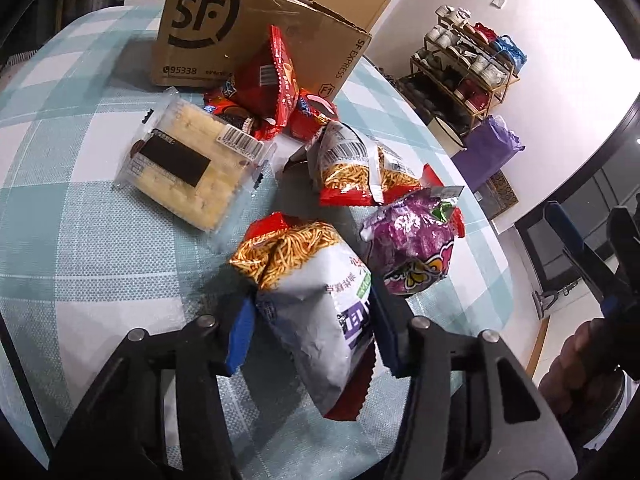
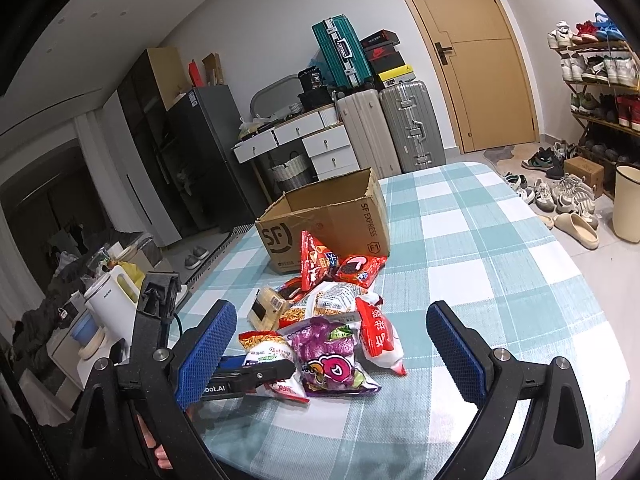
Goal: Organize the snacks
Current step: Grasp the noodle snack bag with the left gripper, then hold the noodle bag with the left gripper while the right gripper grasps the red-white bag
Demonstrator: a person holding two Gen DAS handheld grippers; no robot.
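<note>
Crinkly noodle-snack bag (image 1: 308, 300), white foil with a clear window, sits pinched between the left gripper's (image 1: 310, 330) blue ribbed pads; right gripper (image 2: 340, 344) jaws spread.

A checked tablecloth (image 2: 480, 248) carries an open cardboard box (image 2: 344, 220) and snack packets (image 2: 332, 344).

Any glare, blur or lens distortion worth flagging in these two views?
Left wrist: fisheye bows the checked tablecloth; glare on the purple snack bag; cardboard box slightly soft. Right wrist: sharp, evenly lit; door curves; dark vignette in the corners.
</note>
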